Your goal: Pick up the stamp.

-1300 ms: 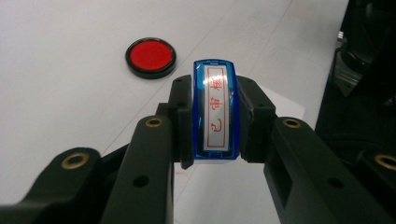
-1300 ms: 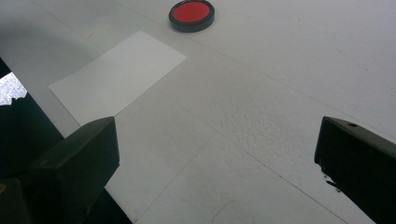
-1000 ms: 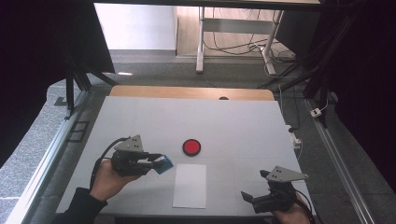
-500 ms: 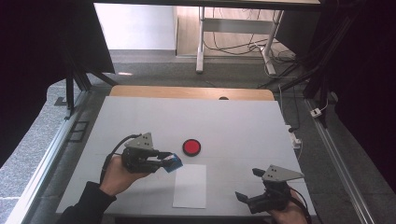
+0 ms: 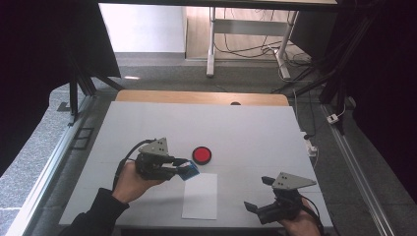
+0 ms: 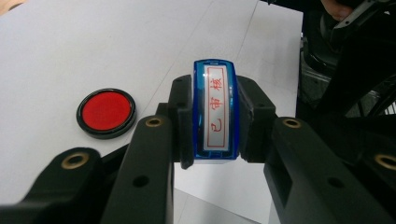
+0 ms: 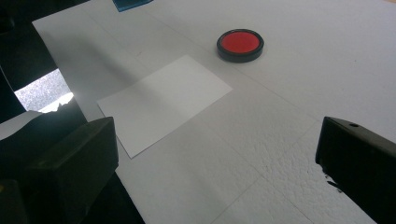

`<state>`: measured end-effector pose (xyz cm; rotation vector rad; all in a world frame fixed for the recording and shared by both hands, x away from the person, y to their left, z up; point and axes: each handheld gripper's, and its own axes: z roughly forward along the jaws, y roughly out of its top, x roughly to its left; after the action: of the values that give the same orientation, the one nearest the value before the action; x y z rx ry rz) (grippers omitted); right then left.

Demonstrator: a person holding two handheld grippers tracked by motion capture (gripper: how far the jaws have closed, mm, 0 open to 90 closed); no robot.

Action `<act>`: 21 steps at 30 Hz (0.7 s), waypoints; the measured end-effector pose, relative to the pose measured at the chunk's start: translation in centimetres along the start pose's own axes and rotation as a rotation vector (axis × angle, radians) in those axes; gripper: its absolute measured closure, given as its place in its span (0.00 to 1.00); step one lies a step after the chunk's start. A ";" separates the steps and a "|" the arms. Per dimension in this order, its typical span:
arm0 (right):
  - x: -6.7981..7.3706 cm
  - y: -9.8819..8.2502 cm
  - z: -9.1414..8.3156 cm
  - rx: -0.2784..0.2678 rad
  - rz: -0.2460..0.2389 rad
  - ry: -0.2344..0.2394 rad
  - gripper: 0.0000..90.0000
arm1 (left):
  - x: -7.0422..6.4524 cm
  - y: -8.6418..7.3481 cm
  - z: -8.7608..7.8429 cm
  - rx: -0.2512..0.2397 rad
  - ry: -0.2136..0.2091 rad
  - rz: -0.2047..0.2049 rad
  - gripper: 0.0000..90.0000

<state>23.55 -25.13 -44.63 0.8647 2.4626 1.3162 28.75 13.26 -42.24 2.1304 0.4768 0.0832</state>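
My left gripper is clamped on the blue stamp, jaws pressing its two flat sides, the red-lettered label face up toward the camera that rides on it. In the high view the stamp hangs at the jaw tips, above the table and just over the top edge of the white paper. Over the last second I have carried it from about nine o'clock of the paper's upper corner toward the red ink pad, which now sits at roughly one o'clock from the stamp, near but not touching. The grip itself has not changed. I read this as the approach to inking: the stamp is close enough that the next move should be a short reach on toward the pad and a press down, before coming back to the sheet at six o'clock. My right gripper rests low at the table's near right corner, about four o'clock from the paper, jaws spread wide with nothing between them; it has barely shifted. From its camera, the paper and the pad lie ahead, undisturbed.
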 end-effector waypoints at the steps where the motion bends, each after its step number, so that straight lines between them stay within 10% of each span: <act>1: 0.0 0.0 0.0 -0.001 0.004 0.003 0.00 | 0.0 0.0 0.0 0.001 -0.002 0.002 0.78; 21: 0.1 0.0 0.7 0.036 0.012 0.006 0.00 | -0.1 0.8 0.5 -0.033 -0.046 0.014 0.78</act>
<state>23.81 -24.64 -45.04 0.8858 2.4966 1.2839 29.03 12.44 -41.87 2.0988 0.4304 0.0500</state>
